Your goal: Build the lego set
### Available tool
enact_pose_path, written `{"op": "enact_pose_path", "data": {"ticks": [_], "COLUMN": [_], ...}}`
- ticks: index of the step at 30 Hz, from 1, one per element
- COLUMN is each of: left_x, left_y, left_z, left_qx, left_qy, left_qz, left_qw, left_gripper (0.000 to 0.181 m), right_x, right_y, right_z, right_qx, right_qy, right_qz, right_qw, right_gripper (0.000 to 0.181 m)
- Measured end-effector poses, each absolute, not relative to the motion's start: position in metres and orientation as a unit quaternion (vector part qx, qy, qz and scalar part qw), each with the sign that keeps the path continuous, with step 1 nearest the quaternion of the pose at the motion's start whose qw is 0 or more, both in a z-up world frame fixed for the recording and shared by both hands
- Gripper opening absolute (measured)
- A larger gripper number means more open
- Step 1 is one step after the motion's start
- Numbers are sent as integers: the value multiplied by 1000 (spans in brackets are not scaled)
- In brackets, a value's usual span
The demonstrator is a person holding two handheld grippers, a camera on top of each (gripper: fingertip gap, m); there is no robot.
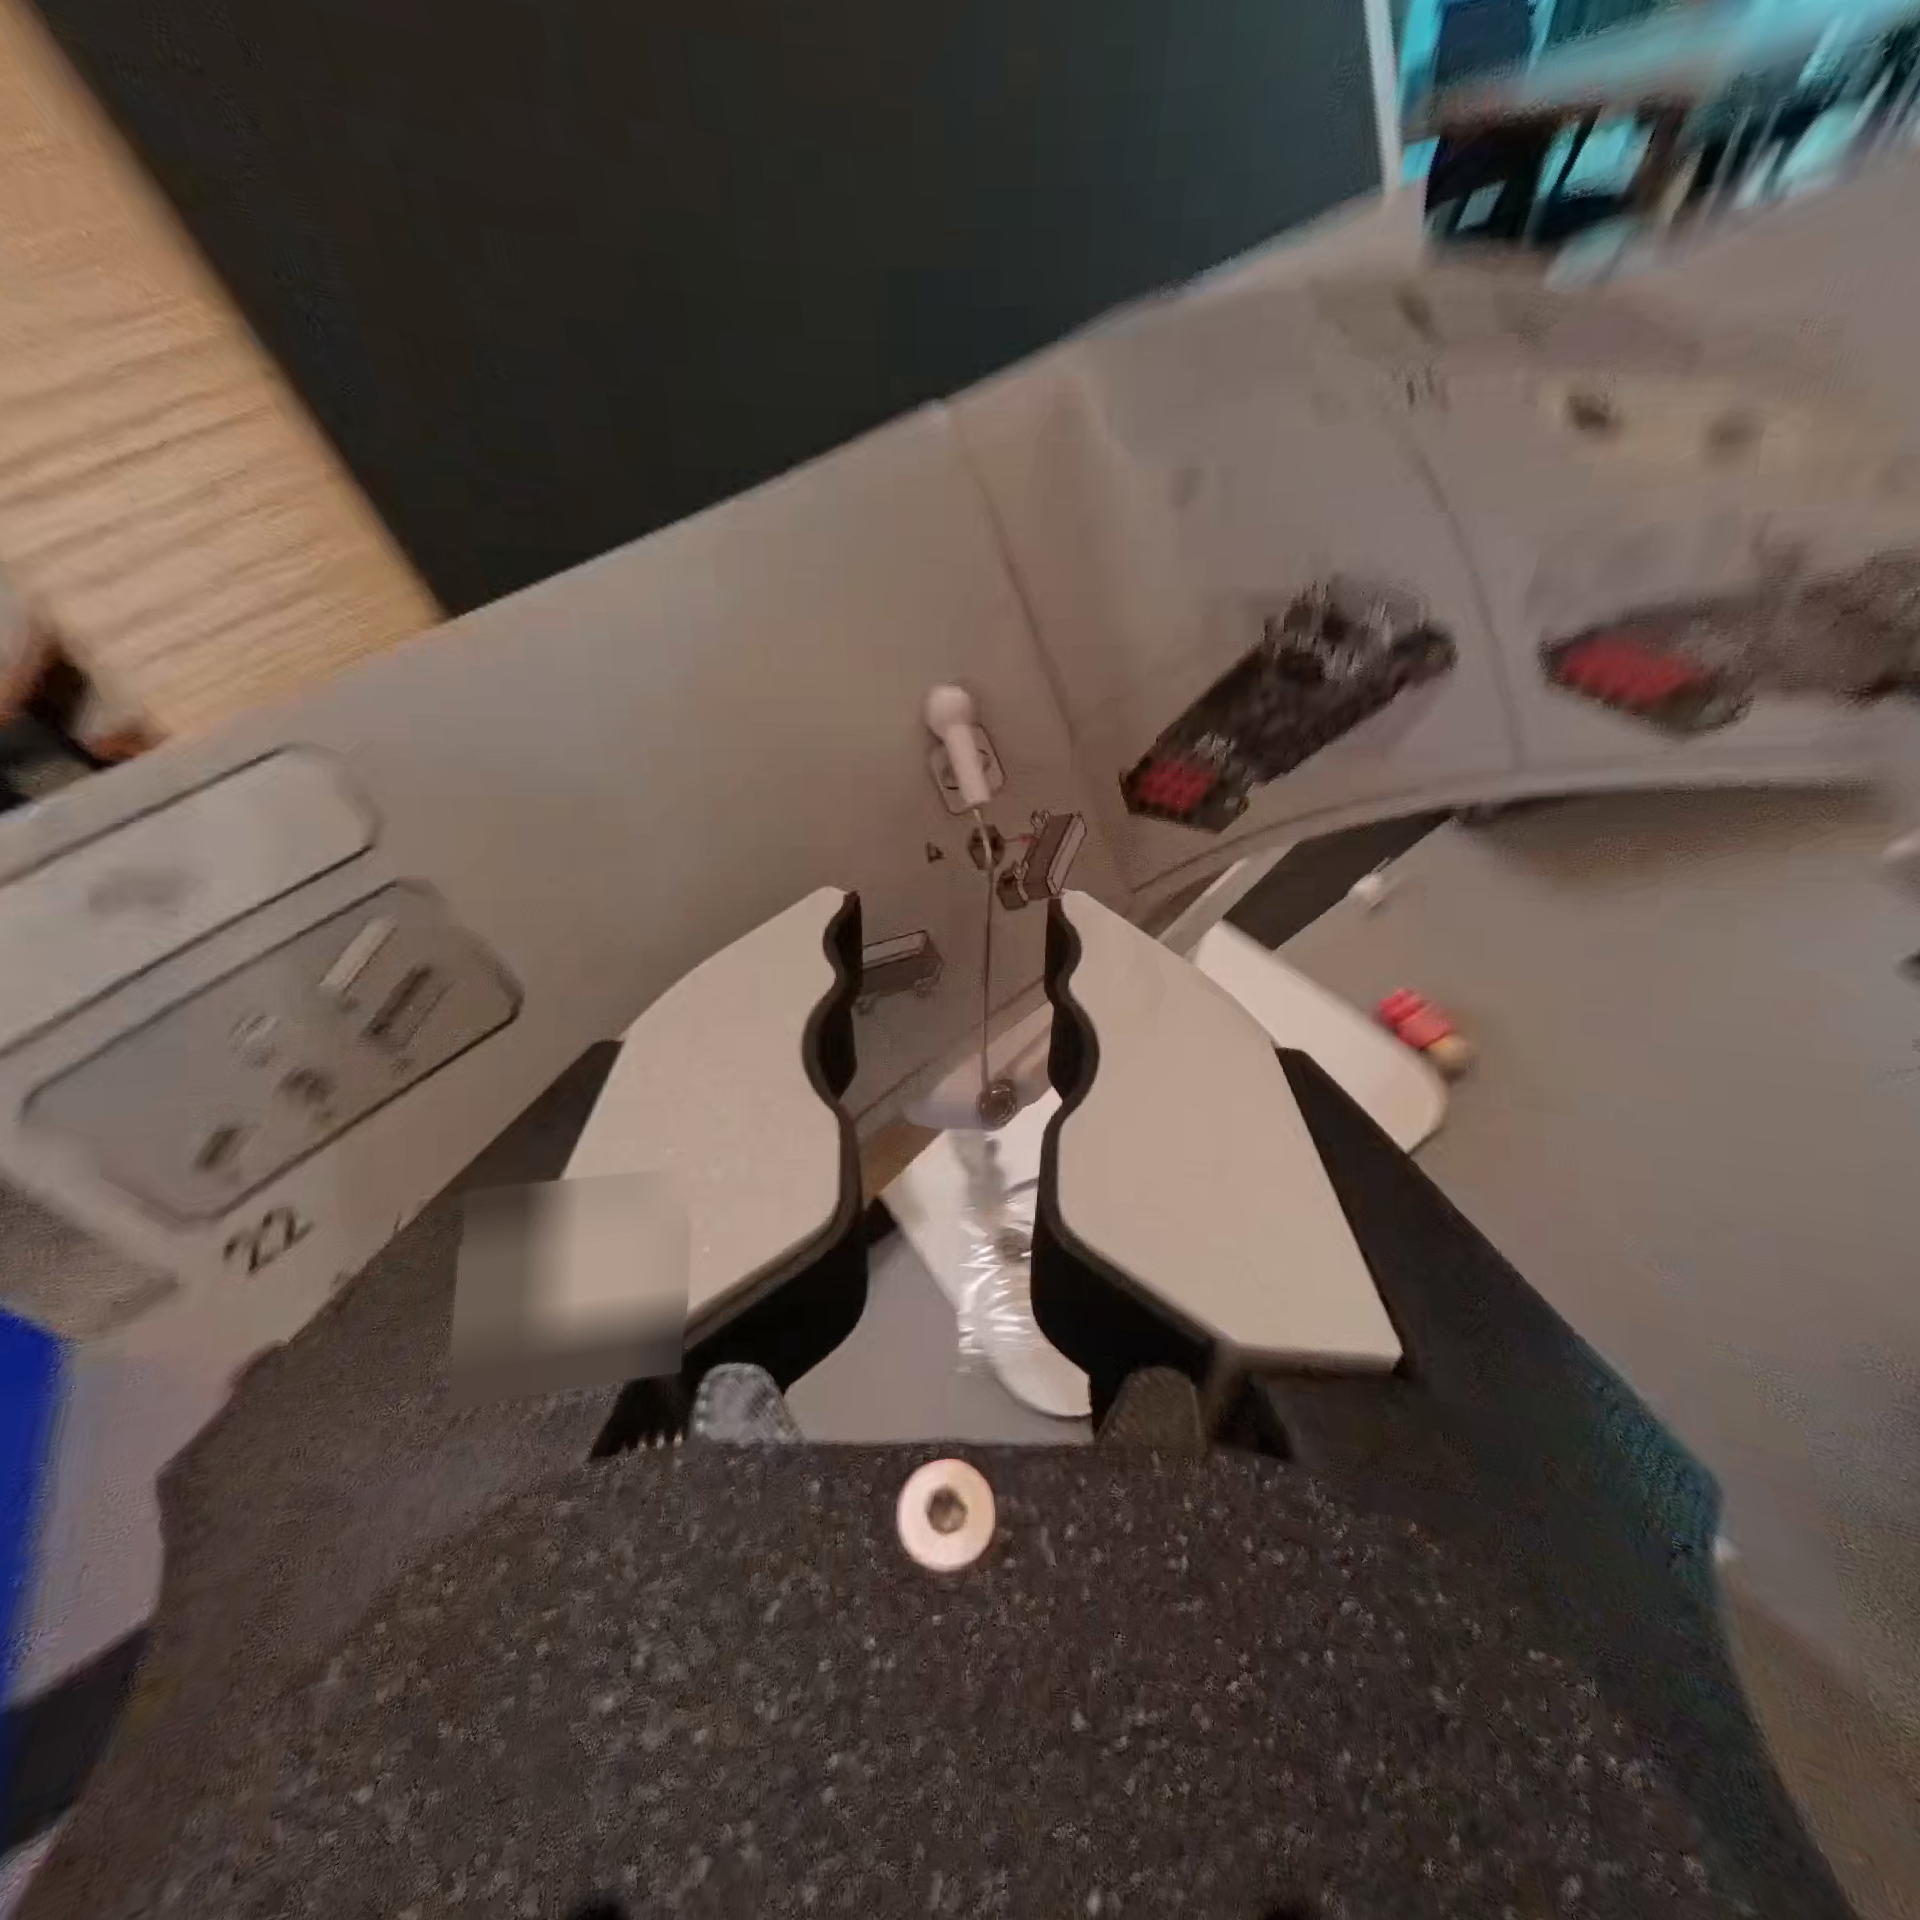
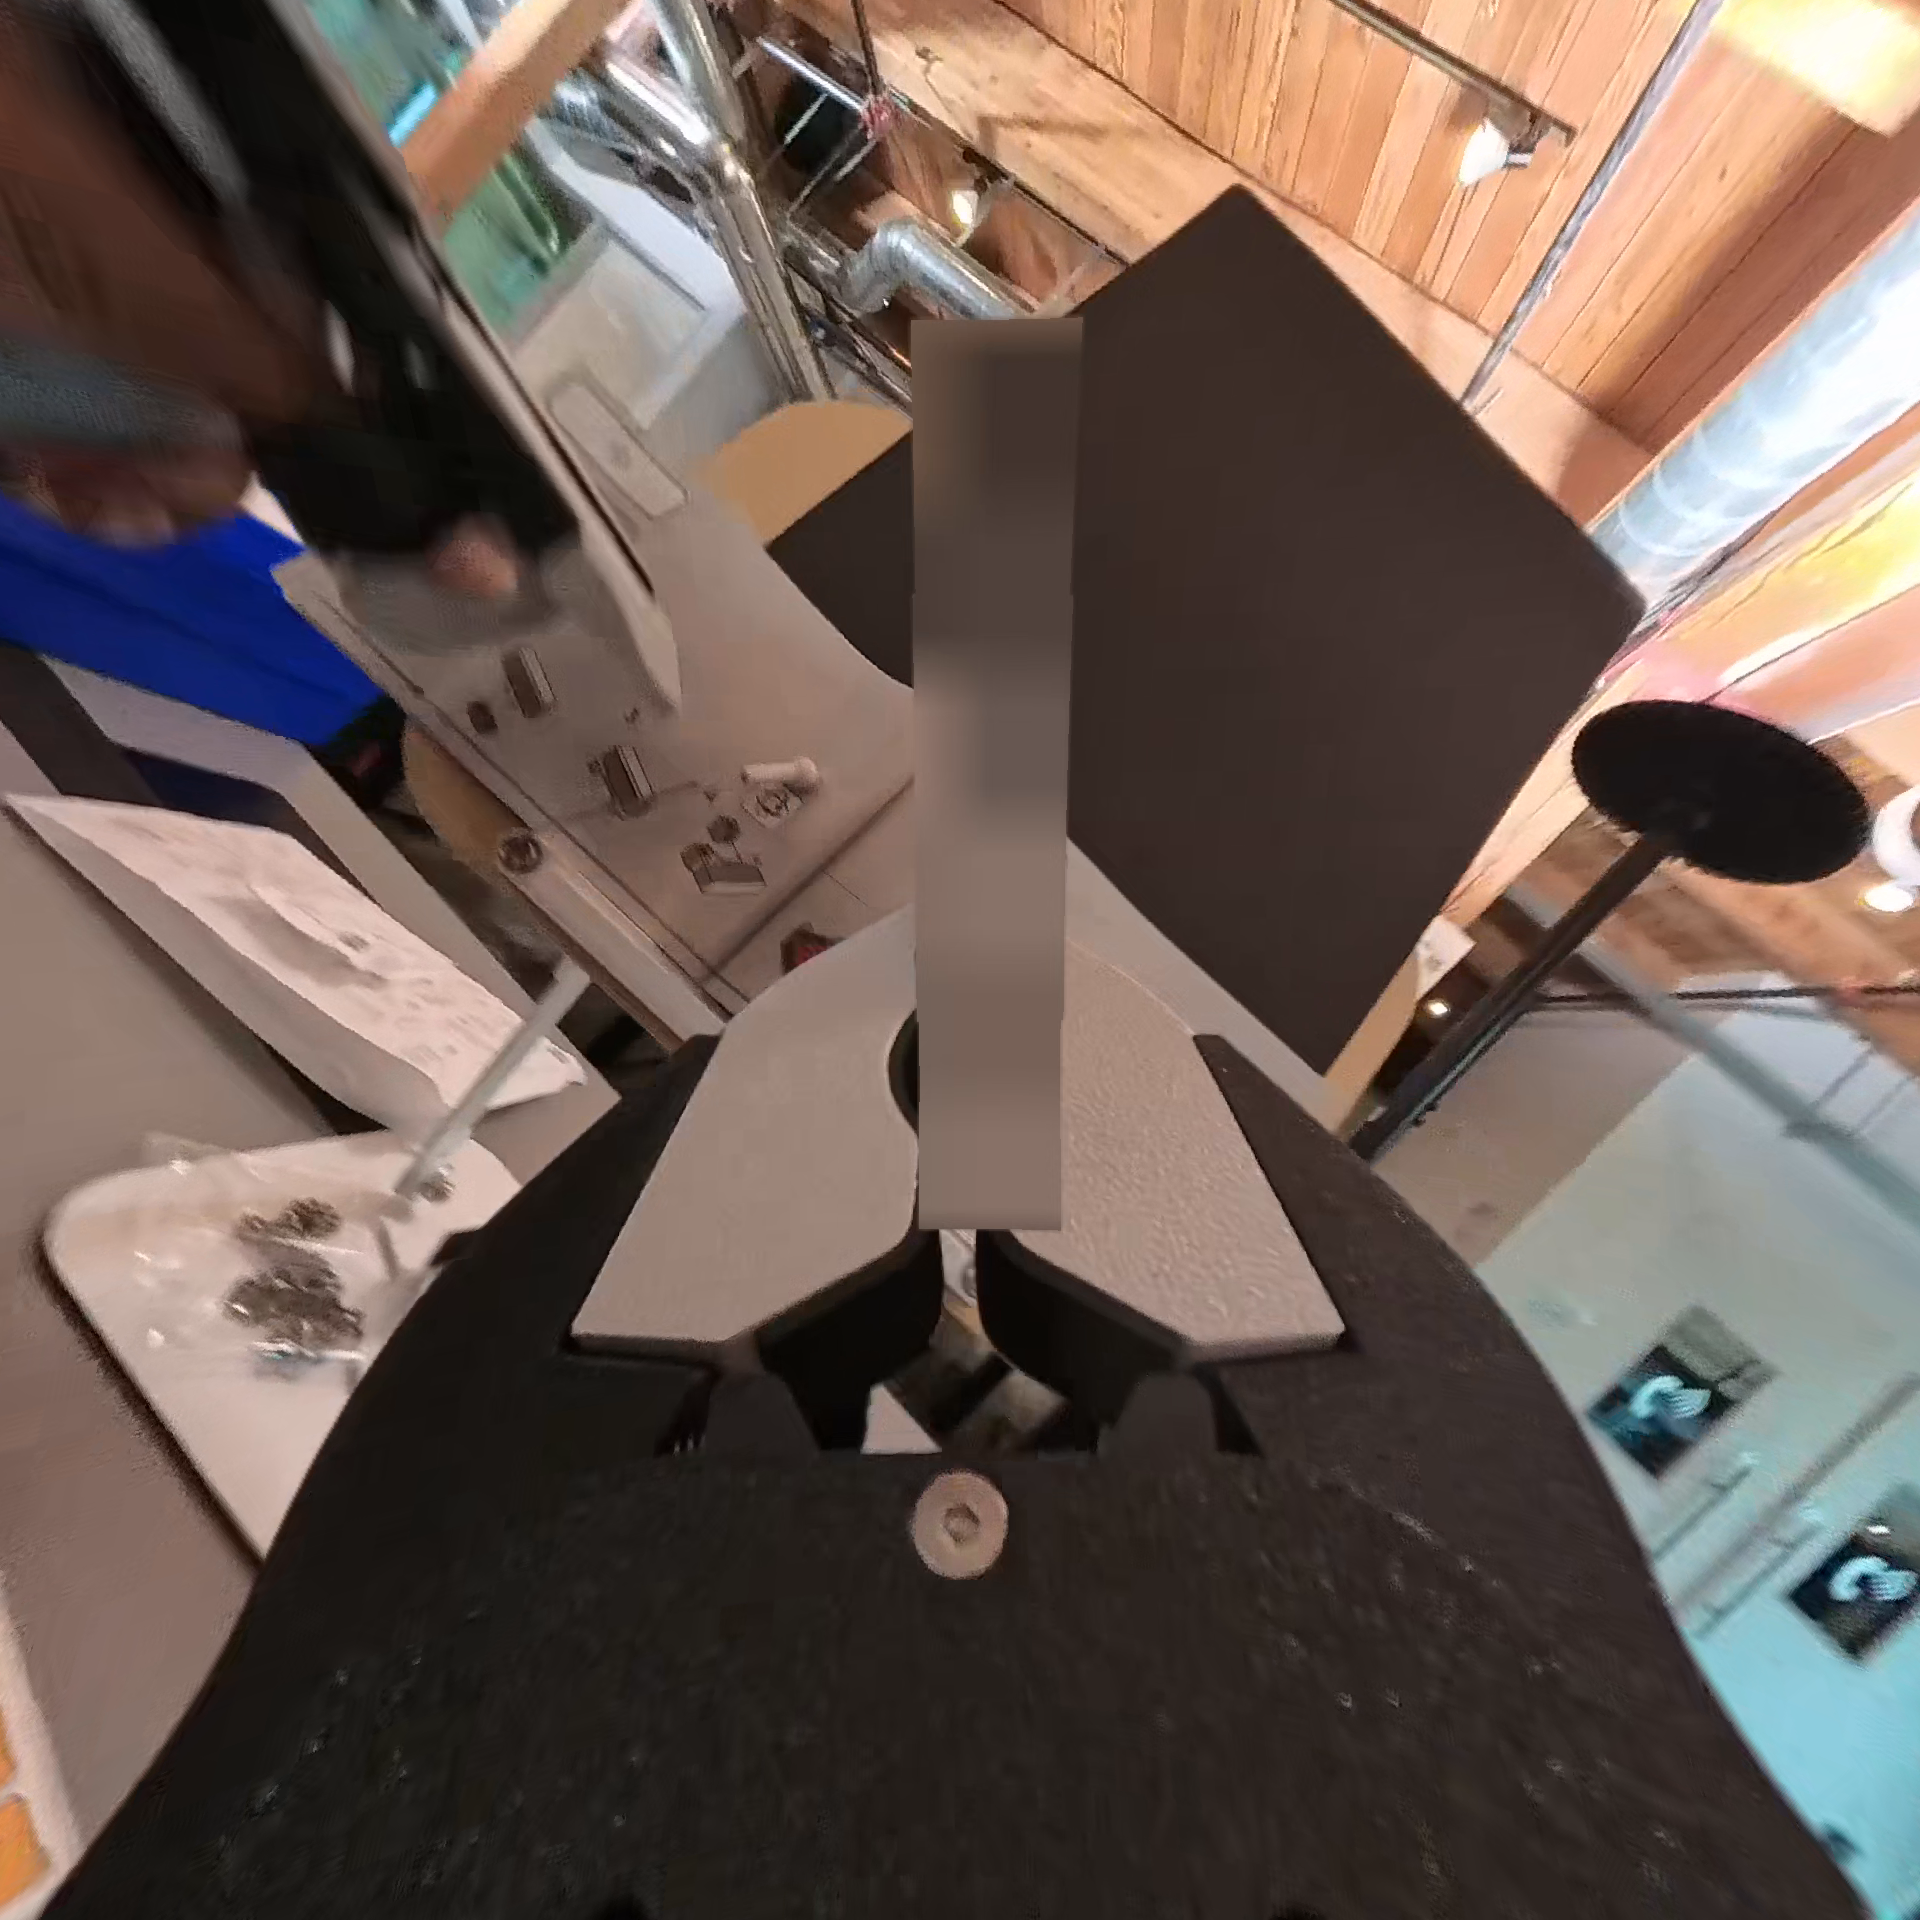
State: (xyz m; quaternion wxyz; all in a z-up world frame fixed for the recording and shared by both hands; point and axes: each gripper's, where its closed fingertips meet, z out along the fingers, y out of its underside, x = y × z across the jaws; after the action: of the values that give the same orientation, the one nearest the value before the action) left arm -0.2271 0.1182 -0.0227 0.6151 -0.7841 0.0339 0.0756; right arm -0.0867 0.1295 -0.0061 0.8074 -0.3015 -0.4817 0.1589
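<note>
Between the spread fingers of my left gripper (image 1: 951, 935) a thin metal rod (image 1: 985, 987) stands over the instruction booklet (image 1: 727, 675). Farther right, its page shows lego drawings. Loose lego pieces (image 2: 296, 1294) lie on a white tray (image 2: 125, 1340). My right gripper (image 2: 961, 1039) is partly hidden by a blur; I cannot tell its state.

Grey table (image 2: 135, 997): booklet (image 2: 301, 935), tray (image 2: 125, 1340).
</note>
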Motion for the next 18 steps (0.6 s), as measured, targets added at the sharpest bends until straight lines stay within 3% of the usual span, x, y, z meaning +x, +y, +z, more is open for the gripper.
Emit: {"op": "enact_pose_path", "data": {"ticks": [3, 5, 8, 18], "left_x": [-221, -232, -236, -255], "left_y": [142, 150, 146, 97], "left_z": [-42, -54, -54, -83], "left_qx": [-806, -816, -801, -603], "left_qy": [74, 79, 53, -202], "left_qz": [153, 200, 178, -281], "left_qw": [567, 537, 569, 719], "left_gripper": [29, 4, 2, 4], "right_x": [-96, -103, -120, -228], "right_y": [123, 118, 108, 78], "right_z": [1, 4, 7, -37], "right_qx": [-317, -328, -336, -394], "right_qy": [-480, -480, -491, -604], "right_qz": [186, 207, 232, 234], "right_qw": [797, 787, 769, 653], "right_gripper": [0, 0, 0, 0]}}
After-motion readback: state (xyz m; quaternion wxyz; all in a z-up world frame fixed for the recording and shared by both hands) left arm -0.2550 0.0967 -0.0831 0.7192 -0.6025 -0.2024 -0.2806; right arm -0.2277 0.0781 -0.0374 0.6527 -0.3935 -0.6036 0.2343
